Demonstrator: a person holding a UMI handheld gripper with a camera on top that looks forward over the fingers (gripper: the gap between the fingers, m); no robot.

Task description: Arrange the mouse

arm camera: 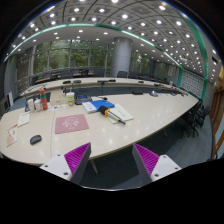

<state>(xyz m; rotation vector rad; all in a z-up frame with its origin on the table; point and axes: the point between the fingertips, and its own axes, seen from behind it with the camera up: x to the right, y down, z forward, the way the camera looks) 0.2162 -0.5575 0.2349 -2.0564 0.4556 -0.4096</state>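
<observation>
While the gripper [118, 160] hangs off the near edge of the bench [150, 115], its fingers stand apart with nothing between the purple pads [76, 157], so no grasp has begun. A small dark object that looks like the mouse [36, 139] lies on the bench well to the left of the fingers and beyond them, near the bench's front edge. A pinkish mat [71, 123] (quite possibly the mouse's intended resting place, though that is only a judgement) lies just beyond and to the right of the mouse, apart from it. Farther back sit a blue item [89, 106], some papers [118, 114], and a cluster of small containers [37, 102] at the left; none of these can be made out closely. As far as the scene shows, the task stands at its very start: the mouse is untouched, off the mat, and the fingers are not yet aimed at it. What is left is everything: swinging left toward the mouse, closing on it, and setting it where it belongs.
</observation>
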